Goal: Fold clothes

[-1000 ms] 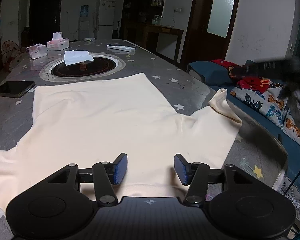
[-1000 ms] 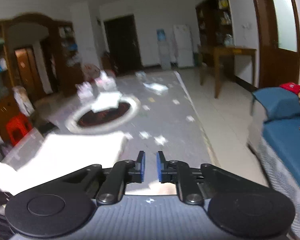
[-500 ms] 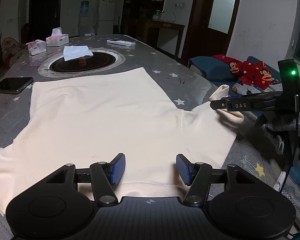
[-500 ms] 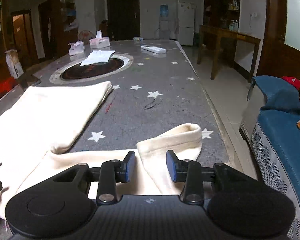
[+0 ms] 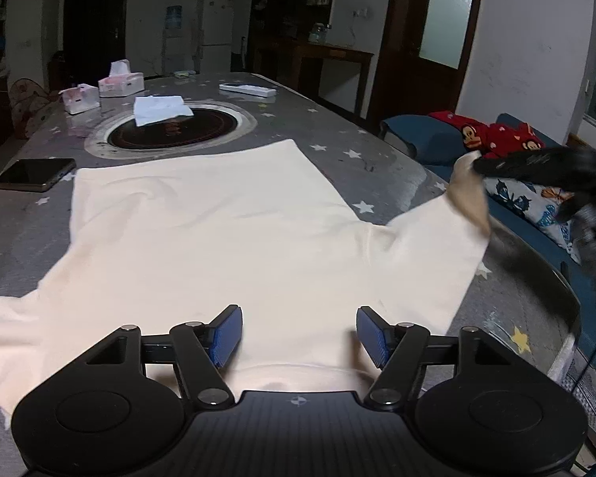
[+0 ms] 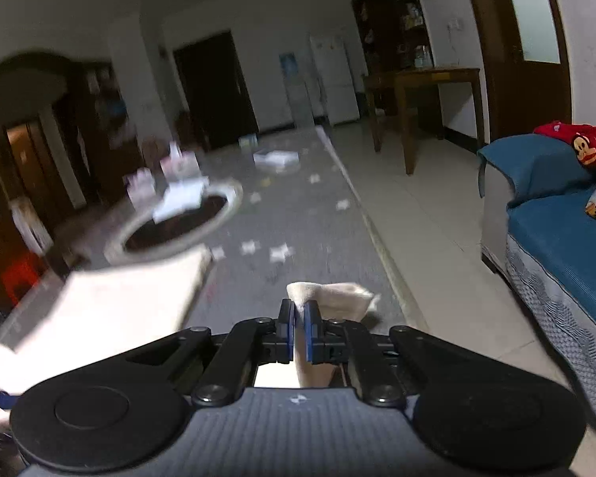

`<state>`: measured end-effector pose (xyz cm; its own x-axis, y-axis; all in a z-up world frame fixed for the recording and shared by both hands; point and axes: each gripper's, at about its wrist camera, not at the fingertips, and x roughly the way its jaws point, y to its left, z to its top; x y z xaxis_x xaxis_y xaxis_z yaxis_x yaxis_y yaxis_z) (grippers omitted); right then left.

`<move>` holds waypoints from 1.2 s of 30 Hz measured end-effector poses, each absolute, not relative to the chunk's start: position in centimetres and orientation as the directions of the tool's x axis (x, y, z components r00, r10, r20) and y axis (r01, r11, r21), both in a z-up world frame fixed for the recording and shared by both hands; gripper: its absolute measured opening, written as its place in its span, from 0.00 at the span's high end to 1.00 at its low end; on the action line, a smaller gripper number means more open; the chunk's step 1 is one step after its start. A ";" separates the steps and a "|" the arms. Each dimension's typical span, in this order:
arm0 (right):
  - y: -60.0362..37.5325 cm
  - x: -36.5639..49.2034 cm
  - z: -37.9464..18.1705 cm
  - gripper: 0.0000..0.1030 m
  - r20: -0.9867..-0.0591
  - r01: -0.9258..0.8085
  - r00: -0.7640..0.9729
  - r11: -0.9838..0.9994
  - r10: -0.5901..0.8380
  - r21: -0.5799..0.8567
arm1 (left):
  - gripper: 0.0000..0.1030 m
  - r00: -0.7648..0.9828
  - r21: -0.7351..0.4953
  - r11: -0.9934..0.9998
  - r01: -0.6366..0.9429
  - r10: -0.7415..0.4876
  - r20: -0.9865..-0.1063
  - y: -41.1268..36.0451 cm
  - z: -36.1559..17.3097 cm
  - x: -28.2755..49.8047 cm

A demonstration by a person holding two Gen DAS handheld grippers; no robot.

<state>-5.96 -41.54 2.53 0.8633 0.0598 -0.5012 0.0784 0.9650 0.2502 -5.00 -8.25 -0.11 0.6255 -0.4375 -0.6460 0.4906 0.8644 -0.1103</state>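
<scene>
A cream long-sleeved top (image 5: 226,234) lies spread flat on the grey star-patterned table (image 5: 369,167). My left gripper (image 5: 300,336) hovers over its near edge by the collar; its jaws are opening and the blue pads (image 5: 227,334) press on nothing. My right gripper (image 6: 298,324) is shut on the cuff of the right sleeve (image 6: 329,296), which hangs lifted off the table. In the left wrist view that sleeve (image 5: 463,198) rises at the right, held by the blurred right gripper (image 5: 480,165).
A round black hotplate (image 5: 171,135) with a white cloth (image 5: 159,109) sits mid-table. A phone (image 5: 33,175) lies at the left, tissue boxes (image 5: 119,79) and a remote (image 5: 246,88) further back. A blue sofa (image 6: 556,230) with red clothing stands right of the table edge.
My right gripper closed on the sleeve cuff and lifted it off the table. The left gripper's jaws spread wider while it stayed in place.
</scene>
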 end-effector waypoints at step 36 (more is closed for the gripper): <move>-21.1 -4.5 5.4 0.80 -0.491 -0.554 0.606 0.775 0.626 0.304 | 0.31 0.763 -0.126 0.951 0.282 -0.302 -0.571 1.7 1.8 -6.6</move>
